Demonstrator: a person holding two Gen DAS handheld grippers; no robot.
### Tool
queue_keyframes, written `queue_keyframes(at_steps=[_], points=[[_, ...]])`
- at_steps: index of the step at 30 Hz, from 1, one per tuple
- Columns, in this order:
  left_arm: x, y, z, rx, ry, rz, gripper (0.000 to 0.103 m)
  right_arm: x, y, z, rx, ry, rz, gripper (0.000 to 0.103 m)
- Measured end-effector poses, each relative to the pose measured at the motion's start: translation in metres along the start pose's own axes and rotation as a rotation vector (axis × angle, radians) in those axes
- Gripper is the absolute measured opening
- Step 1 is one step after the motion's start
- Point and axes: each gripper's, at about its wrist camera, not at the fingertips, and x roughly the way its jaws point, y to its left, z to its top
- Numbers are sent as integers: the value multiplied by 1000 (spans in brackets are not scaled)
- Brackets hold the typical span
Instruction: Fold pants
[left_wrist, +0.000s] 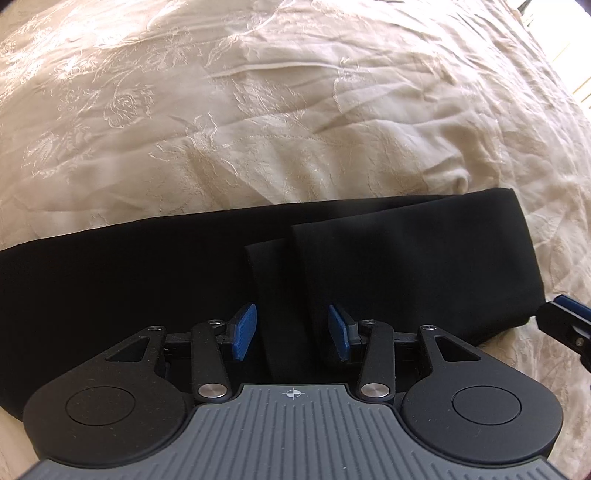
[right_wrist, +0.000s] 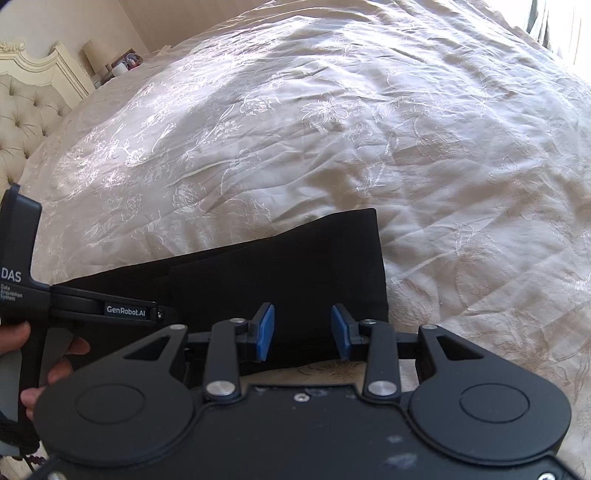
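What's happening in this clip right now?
A person with a gripper in each hand is folding black pants on a cream bedspread. One end is already folded over onto the rest. The left gripper and right gripper both sit open at the near edge, holding nothing.

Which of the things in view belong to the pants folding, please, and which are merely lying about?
Job:
black pants
left gripper, open
right gripper, open

Lying about:
bedspread
headboard
lamp

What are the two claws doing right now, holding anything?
Left gripper: open, holding nothing, over the black pants.
Right gripper: open, holding nothing, at the pants' near edge.
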Motion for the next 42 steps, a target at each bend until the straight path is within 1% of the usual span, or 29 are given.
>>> queue_keyframes(at_steps=[3, 4, 5, 6, 7, 9, 10, 11, 13, 15, 17, 18, 21, 22, 24, 26, 28, 31, 33, 35, 37, 38, 39, 42], points=[[9, -9, 2, 4, 10, 40, 45, 0, -4, 5, -30, 3, 15, 38], [9, -10, 2, 3, 6, 44, 42, 1, -5, 6, -38, 4, 21, 38], [8, -10, 1, -6, -2, 27, 24, 3, -6, 8, -48, 7, 24, 38], [6, -10, 1, -16, 0, 2, 10, 5, -6, 10, -57, 12, 24, 38], [3, -11, 0, -24, 5, 6, 6, 9, -7, 12, -69, 22, 26, 37], [-3, -14, -6, -26, 17, 35, 6, 18, -8, 17, -87, 44, 28, 35], [-4, -15, -10, -28, 23, 39, 6, 22, -8, 18, -98, 61, 29, 30], [-4, -16, -14, -31, 28, 40, 6, 27, -9, 19, -110, 81, 20, 19], [-2, -16, -20, -33, 17, 58, 7, 40, -14, 17, -143, 124, -19, 10], [1, -17, -20, -45, 12, 64, 7, 53, -28, 14, -118, 181, -31, 10], [2, -19, -16, -41, 9, 75, 8, 57, -38, 12, -90, 196, -4, 9], [2, -21, -14, -25, 3, 86, 8, 55, -40, 12, -90, 193, 8, 9], [-2, -27, -12, 42, -14, 135, 10, 39, -42, 20, -81, 157, 50, 12], [-5, -27, -12, 53, -19, 142, 11, 33, -42, 24, -75, 136, 67, 14], [-11, -24, -14, 50, -28, 153, 11, 28, -43, 32, -70, 100, 83, 14], [-14, -18, -15, 39, -28, 183, 11, 33, -44, 39, -69, 89, 81, 14], [-16, -11, -17, 21, -27, 199, 11, 45, -45, 42, -75, 98, 66, 14], [-18, 3, -22, -29, -11, 223, 11, 70, -48, 40, -89, 163, 17, 14], [-24, 14, -30, -58, -10, 231, 11, 78, -49, 36, -102, 176, 3, 13], [-30, 21, -38, -80, -9, 239, 12, 73, -48, 35, -98, 161, 8, 13], [-37, 29, -47, -101, -14, 248, 14, 63, -46, 35, -86, 137, 33, 16], [-41, 33, -52, -113, -18, 254, 19, 57, -44, 34, -89, 123, 43, 17], [-44, 35, -57, -123, -21, 262, 22, 52, -40, 33, -97, 110, 51, 18], [-55, 40, -71, -161, -34, 288, 23, 35, -24, 29, -133, 74, 86, 24]])
